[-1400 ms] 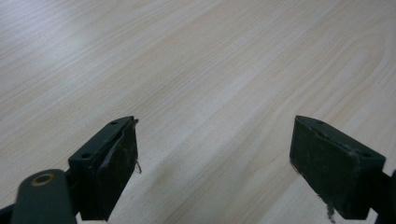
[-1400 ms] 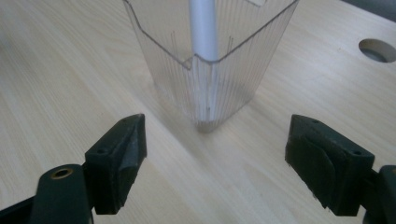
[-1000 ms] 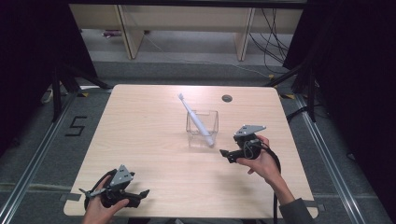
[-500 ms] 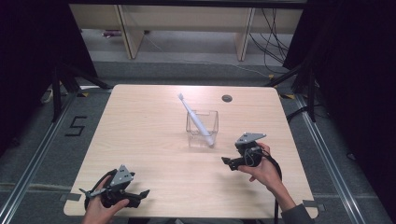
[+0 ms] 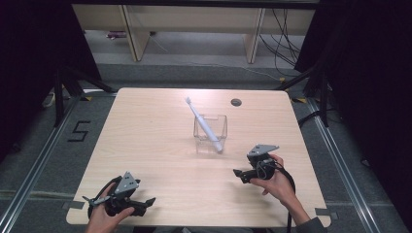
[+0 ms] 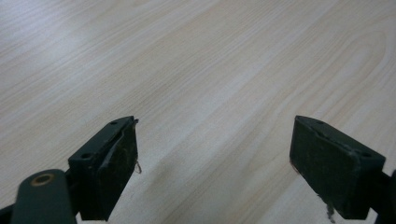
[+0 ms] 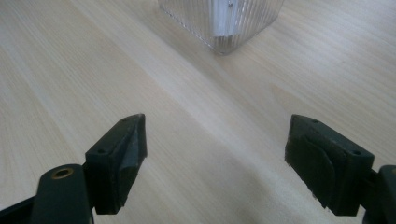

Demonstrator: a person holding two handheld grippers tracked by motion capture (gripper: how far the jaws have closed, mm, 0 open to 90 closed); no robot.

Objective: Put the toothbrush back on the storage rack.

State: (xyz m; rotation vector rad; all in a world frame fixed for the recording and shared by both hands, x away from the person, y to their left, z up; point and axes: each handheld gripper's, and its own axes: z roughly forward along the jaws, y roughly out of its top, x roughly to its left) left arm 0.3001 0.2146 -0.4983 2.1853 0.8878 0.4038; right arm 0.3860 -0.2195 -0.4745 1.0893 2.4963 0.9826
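Currently toothbrush (image 5: 203, 123) leans in clear cup (image 5: 210, 133): placement appears done. R gripper (image 5: 241, 174) & L gripper (image 5: 145, 201) both wide, empty, apart from cup.

Wooden table (image 5: 160, 145), round grommet hole (image 5: 236, 102)

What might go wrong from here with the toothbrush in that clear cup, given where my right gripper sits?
1. The toothbrush leans steeply in the clear cup, its head well past the far-left rim; a bump could tip the cup or flip the brush out.
2. The right gripper sits open, near the cup's corner; a careless sweep forward might knock it.
3. The ribbed cup looks light and may slide on the smooth table.
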